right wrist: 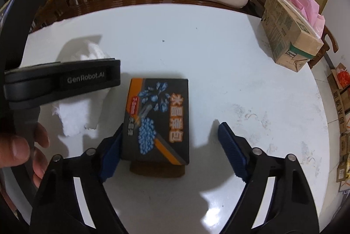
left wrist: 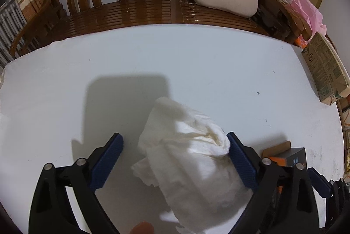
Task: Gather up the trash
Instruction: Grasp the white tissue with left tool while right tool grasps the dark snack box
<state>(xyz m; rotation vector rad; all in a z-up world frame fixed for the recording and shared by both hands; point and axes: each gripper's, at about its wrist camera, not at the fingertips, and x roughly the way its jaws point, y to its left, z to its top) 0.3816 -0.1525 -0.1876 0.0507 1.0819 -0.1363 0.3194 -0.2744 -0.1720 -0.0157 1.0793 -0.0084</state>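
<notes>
Left wrist view is showing the left tool [left wrist: 175, 145] with its jaws standing apart around a crumpled tissue [left wrist: 186, 155] lying on the white worktop [left wrist: 196, 63]; its right pad is touching the tissue, its left pad is clear of it. Right wrist view is showing the right tool [right wrist: 169, 137] with jaws apart around a dark box [right wrist: 157, 118] just right of the tissue: left pad at the box's edge, right pad well clear. A hand [right wrist: 21, 146] is gripping the left tool's handle.
</notes>
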